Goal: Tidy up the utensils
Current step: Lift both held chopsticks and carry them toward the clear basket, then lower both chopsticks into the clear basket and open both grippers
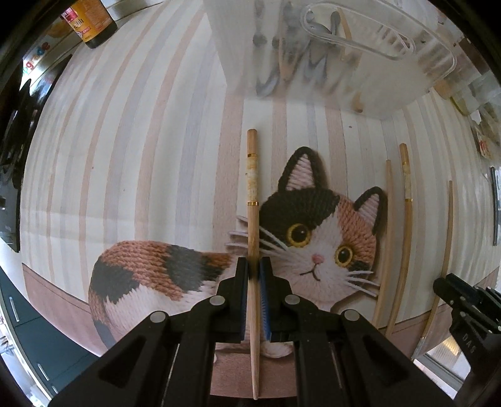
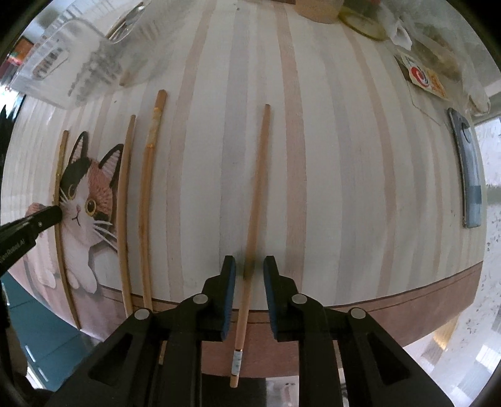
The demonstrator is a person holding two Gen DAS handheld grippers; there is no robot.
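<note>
My left gripper (image 1: 254, 266) is shut on a wooden chopstick (image 1: 252, 194) with gold bands, held over the cat picture on the striped mat (image 1: 141, 156). My right gripper (image 2: 249, 266) is open, its fingers on either side of another chopstick (image 2: 258, 188) that lies on the mat. Three more chopsticks lie on the mat between the two grippers: two (image 2: 123, 203) (image 2: 147, 194) side by side and one (image 1: 443, 244) further right. A clear plastic organizer (image 1: 328, 47) holding spoons and forks stands at the far end; it also shows in the right wrist view (image 2: 72, 62).
A dark sauce bottle (image 1: 90, 22) stands at the far left. A grey flat tool (image 2: 468, 169), a small printed packet (image 2: 426, 78) and jars sit along the right side of the mat. The table's front edge (image 2: 407, 310) is close below the grippers.
</note>
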